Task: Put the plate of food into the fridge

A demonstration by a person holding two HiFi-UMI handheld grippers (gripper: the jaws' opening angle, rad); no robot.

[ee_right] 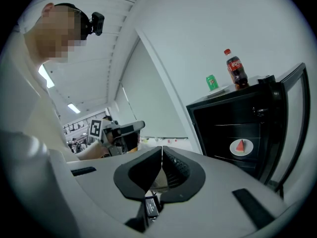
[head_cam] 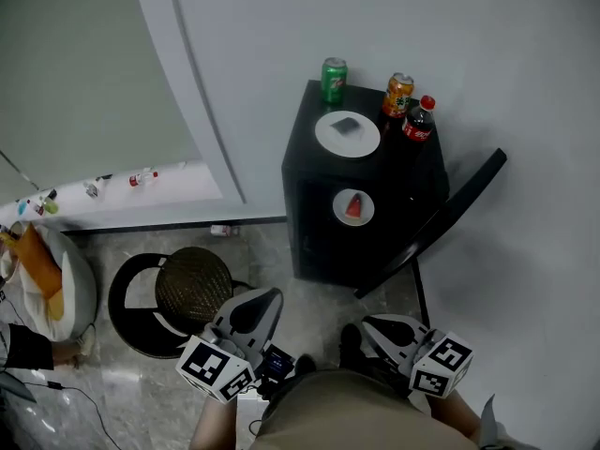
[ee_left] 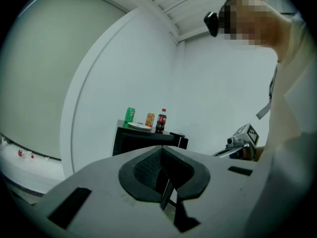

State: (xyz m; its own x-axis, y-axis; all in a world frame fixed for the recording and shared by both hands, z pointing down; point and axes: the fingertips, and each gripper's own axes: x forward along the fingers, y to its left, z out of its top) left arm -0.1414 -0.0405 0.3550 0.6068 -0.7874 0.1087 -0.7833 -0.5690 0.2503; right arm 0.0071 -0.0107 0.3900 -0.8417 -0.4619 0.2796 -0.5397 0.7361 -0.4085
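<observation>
Both grippers are held low before the person, well apart from the fridge [head_cam: 307, 143], and both are clenched on nothing: the jaws of the left gripper [ee_left: 161, 155] are pressed together with nothing between them, and those of the right gripper [ee_right: 161, 155] are likewise closed and empty. The fridge, a small black box, is set against a pale wall, and its door [head_cam: 450, 216] is swung wide open to the right in the head view. A round dark stool [head_cam: 192, 289] is seen on the floor to the left of the fridge, near the left gripper. Inside the open fridge a white plate [head_cam: 367, 212] is laid on a shelf, and a red wedge [head_cam: 354, 205] is carried on it. On top of the fridge a second plate [head_cam: 328, 137] is placed, with a dark piece on it. Beside that plate, toward the door side, a cola bottle [head_cam: 419, 118] and an orange can [head_cam: 397, 95] are stood close together, and a green can [head_cam: 334, 80] is stood at the far edge.
</observation>
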